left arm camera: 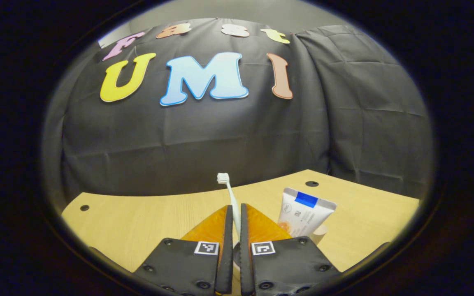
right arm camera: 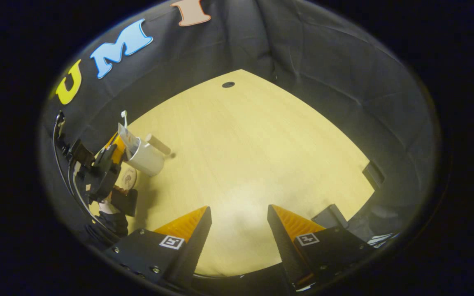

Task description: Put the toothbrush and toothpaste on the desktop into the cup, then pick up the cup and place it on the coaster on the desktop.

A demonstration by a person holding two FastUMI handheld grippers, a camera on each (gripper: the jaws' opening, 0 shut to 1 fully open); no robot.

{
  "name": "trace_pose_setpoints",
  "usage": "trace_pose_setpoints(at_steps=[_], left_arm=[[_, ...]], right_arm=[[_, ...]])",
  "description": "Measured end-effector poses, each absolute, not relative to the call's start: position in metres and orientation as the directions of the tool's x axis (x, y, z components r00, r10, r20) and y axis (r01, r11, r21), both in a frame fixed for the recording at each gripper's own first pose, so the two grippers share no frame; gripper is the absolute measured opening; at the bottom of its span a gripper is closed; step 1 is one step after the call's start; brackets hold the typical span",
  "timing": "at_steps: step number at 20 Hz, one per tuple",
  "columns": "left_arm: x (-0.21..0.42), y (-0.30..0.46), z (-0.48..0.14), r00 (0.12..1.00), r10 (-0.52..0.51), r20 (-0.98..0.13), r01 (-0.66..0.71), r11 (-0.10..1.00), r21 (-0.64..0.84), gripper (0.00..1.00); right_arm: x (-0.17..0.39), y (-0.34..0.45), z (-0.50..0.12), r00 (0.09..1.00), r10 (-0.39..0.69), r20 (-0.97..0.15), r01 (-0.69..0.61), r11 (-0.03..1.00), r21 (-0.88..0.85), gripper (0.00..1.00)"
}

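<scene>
The left gripper (left arm camera: 237, 222) fingers pinch the rim of the light, rigid cup (right arm camera: 146, 158), loaded top-heavy with toothbrush (left arm camera: 228, 193) and toothpaste (left arm camera: 305, 211), above the coaster (right arm camera: 128, 179); right gripper (right arm camera: 239, 222) fingers stand wide, empty.

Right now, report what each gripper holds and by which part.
Left gripper is shut on the toothbrush, gripping its handle below the bristles. Right gripper is open, holding nothing.

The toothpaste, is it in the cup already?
Yes, in. In the right gripper view, the toothpaste tube sticks up out of the white cup, next to the toothbrush.
</scene>
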State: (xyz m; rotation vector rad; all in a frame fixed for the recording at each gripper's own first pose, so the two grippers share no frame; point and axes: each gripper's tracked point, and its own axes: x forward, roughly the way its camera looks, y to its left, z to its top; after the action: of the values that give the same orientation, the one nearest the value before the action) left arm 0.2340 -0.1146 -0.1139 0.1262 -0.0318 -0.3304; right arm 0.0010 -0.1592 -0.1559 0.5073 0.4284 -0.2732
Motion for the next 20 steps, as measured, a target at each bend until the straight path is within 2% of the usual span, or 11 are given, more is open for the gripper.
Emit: trace_pose_setpoints(at_steps=[9, 11, 12, 13, 14, 15, 20], left_arm=[[0.223, -0.115, -0.116, 0.944, -0.330, 0.006, 0.325, 0.933, 0.155, 0.13], [0.218, -0.114, -0.118, 0.943, -0.334, -0.007, 0.331, 0.930, 0.158, 0.20], [0.216, -0.112, -0.120, 0.945, -0.327, -0.010, 0.324, 0.932, 0.163, 0.18], [0.214, -0.110, -0.120, 0.945, -0.328, -0.010, 0.325, 0.932, 0.162, 0.20], [0.210, -0.107, -0.117, 0.946, -0.323, -0.008, 0.320, 0.934, 0.161, 0.26], [0.206, -0.107, -0.117, 0.946, -0.324, -0.012, 0.322, 0.934, 0.157, 0.37], [0.193, -0.092, -0.116, 0.960, -0.280, -0.023, 0.280, 0.948, 0.149, 0.38]], right_arm=[[0.001, -0.159, -0.158, 0.877, -0.136, -0.462, 0.347, 0.843, 0.410, 0.83], [0.001, -0.162, -0.159, 0.878, -0.135, -0.459, 0.351, 0.834, 0.427, 0.83], [0.000, -0.163, -0.159, 0.880, -0.134, -0.456, 0.351, 0.829, 0.434, 0.83], [0.000, -0.164, -0.159, 0.881, -0.132, -0.454, 0.350, 0.827, 0.439, 0.83], [-0.001, -0.163, -0.161, 0.882, -0.129, -0.452, 0.347, 0.828, 0.441, 0.83], [0.000, -0.163, -0.159, 0.884, -0.127, -0.451, 0.344, 0.830, 0.440, 0.83], [0.004, -0.157, -0.158, 0.897, -0.100, -0.432, 0.300, 0.854, 0.425, 0.83]])
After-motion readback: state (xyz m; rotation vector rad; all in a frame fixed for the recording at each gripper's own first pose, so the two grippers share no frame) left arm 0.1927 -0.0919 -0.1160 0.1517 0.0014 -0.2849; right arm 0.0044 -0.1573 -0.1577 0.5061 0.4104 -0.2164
